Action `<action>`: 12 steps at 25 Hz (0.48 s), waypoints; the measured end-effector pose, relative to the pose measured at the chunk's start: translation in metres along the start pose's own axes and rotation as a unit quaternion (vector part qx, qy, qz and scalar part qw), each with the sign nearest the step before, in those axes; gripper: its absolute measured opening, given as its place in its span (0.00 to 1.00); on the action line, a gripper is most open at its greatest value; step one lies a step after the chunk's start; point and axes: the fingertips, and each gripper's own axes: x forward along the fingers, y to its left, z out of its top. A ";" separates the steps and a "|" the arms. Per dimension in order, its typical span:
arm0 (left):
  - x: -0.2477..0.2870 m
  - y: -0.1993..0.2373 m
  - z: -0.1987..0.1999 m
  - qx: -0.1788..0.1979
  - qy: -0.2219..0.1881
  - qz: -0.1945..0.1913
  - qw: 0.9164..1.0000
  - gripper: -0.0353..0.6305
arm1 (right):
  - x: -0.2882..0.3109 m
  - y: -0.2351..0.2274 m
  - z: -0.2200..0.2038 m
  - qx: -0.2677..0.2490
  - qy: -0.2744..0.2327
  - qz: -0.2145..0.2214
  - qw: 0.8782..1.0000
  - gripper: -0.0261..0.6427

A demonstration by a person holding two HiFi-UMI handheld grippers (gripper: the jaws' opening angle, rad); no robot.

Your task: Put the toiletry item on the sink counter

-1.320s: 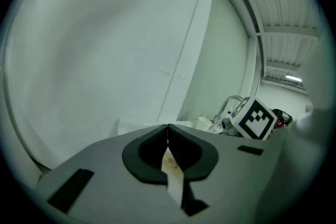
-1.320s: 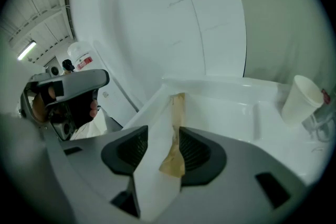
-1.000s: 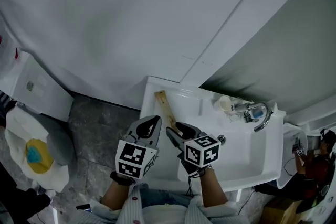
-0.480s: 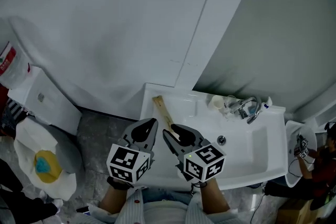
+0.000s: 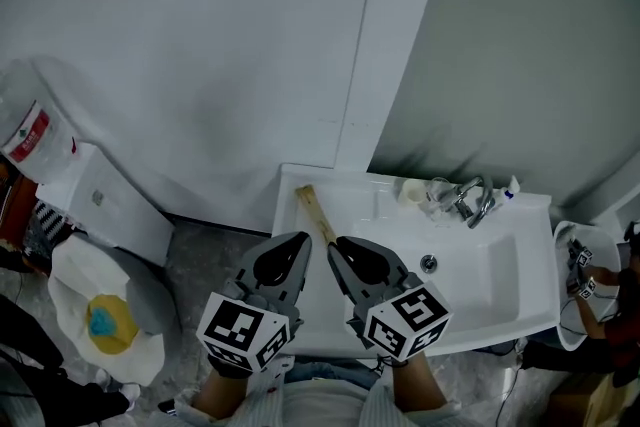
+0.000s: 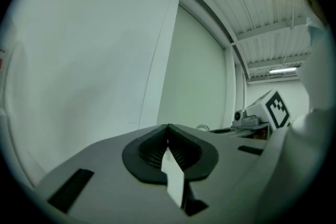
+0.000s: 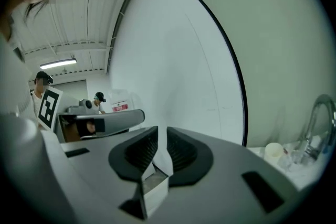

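Observation:
A flat tan wooden toiletry stick (image 5: 315,213) lies alone on the left part of the white sink counter (image 5: 300,285), pointing toward the back wall. Both grippers hover over the counter's front edge, just short of the stick's near end. My left gripper (image 5: 297,241) (image 6: 168,126) is shut, its jaws touching with nothing between them. My right gripper (image 5: 336,246) (image 7: 161,131) is closing: a narrow gap still shows between its pads (image 7: 142,147) and nothing is in it.
A chrome faucet (image 5: 470,200) and a small pale cup (image 5: 412,190) stand at the back of the basin (image 5: 490,275). A toilet tank (image 5: 105,205) and a white bag with a yellow and blue thing (image 5: 108,325) are on the left. Another person (image 5: 600,280) is at the right edge.
Both grippers have drawn back from the tan stick toward the sink's front edge. The right gripper's jaws have narrowed from wide open to a slim gap. The stick has stayed on the counter.

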 end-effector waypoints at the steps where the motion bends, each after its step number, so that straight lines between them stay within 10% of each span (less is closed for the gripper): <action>1: 0.000 -0.006 0.003 0.001 -0.003 -0.007 1.000 0.08 | -0.004 -0.001 0.001 0.001 -0.004 -0.002 1.000 0.12; 12: 0.020 -0.070 0.003 0.004 -0.006 -0.074 0.997 0.08 | -0.054 -0.019 0.019 -0.013 -0.034 -0.028 0.999 0.06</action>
